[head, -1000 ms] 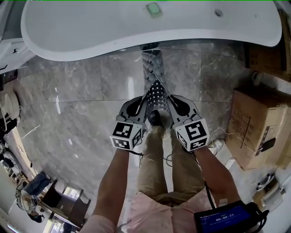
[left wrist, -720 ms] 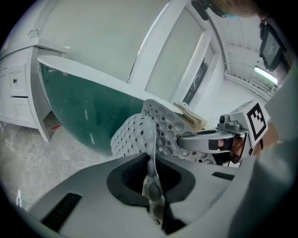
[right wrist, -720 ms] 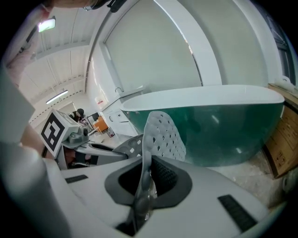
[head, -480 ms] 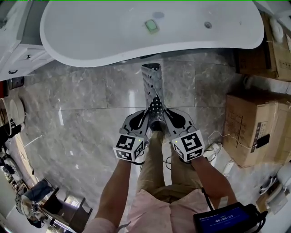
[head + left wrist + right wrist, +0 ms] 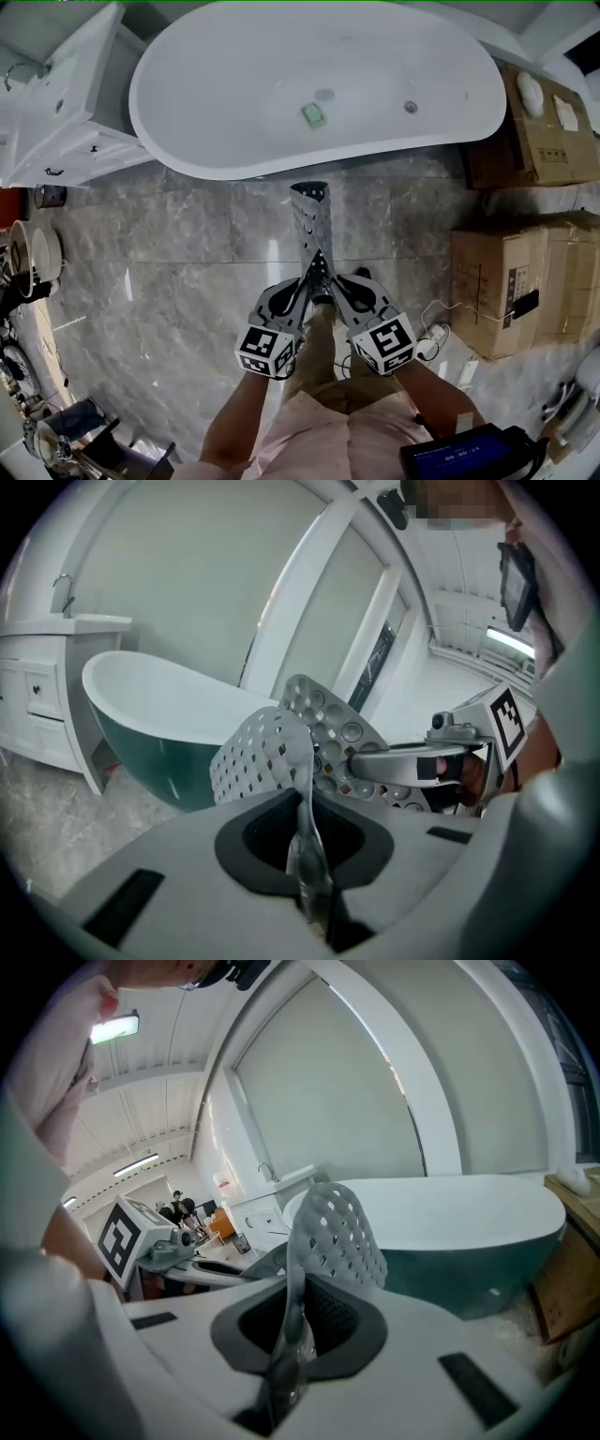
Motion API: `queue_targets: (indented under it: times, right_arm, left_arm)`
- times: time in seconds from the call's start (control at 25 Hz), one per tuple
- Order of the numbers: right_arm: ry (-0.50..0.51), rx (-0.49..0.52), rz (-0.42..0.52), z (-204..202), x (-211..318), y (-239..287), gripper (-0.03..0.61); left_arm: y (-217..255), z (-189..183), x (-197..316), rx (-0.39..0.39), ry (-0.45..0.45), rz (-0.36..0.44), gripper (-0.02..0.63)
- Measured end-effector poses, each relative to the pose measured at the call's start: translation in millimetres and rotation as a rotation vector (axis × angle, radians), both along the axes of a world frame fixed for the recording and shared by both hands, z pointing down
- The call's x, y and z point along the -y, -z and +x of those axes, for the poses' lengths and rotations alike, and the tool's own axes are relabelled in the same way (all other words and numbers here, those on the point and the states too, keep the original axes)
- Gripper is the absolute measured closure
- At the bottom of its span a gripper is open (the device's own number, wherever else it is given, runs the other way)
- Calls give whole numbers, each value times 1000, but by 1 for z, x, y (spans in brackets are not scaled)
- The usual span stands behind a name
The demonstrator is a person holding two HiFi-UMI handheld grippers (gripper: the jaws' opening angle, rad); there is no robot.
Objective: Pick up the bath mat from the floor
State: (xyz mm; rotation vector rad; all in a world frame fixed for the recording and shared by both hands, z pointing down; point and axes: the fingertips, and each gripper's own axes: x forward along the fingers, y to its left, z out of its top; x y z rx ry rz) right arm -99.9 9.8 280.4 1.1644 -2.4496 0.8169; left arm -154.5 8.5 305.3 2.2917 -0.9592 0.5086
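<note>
The bath mat [image 5: 312, 223] is grey and perforated. It hangs folded lengthwise between both grippers, clear of the floor, its free end toward the white tub. My left gripper [image 5: 302, 284] is shut on one edge of the mat [image 5: 267, 752], pinched thin between its jaws. My right gripper [image 5: 335, 281] is shut on the other edge of the mat [image 5: 330, 1232]. Both grippers sit side by side above the person's legs, fingertips nearly touching. The right gripper [image 5: 375, 764] shows in the left gripper view, the left gripper [image 5: 202, 1267] in the right gripper view.
A white freestanding tub [image 5: 244, 103] with a green soap [image 5: 313, 114] inside lies ahead. A white vanity [image 5: 56, 103] stands at far left, cardboard boxes [image 5: 511, 281] at right, cables and a plug [image 5: 431, 342] near the right foot. Grey marble floor [image 5: 169, 272] spreads left.
The view has risen and pulled back: more of the tub shows. Both grippers and the mat sit lower in the frame; the mat's free end now hangs short of the tub's rim.
</note>
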Motion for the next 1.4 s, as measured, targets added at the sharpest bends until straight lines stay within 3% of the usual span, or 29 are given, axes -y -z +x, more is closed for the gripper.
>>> queue_targets:
  times: [0.28, 0.68, 1.12, 1.4]
  right_arm:
    - [31, 17, 71, 0, -17, 81, 552]
    - [-19, 35, 192, 12, -20, 165, 551]
    - [-78, 73, 267, 67, -22, 204, 551]
    - [-116, 66, 282, 117, -27, 220, 551]
  left_arm:
    - [81, 3, -17, -35, -3, 76, 577]
    - [169, -2, -12, -91, 4, 205, 577]
    - [221, 0, -7, -53, 134, 320, 577]
    - [243, -2, -13, -46, 236, 340, 577]
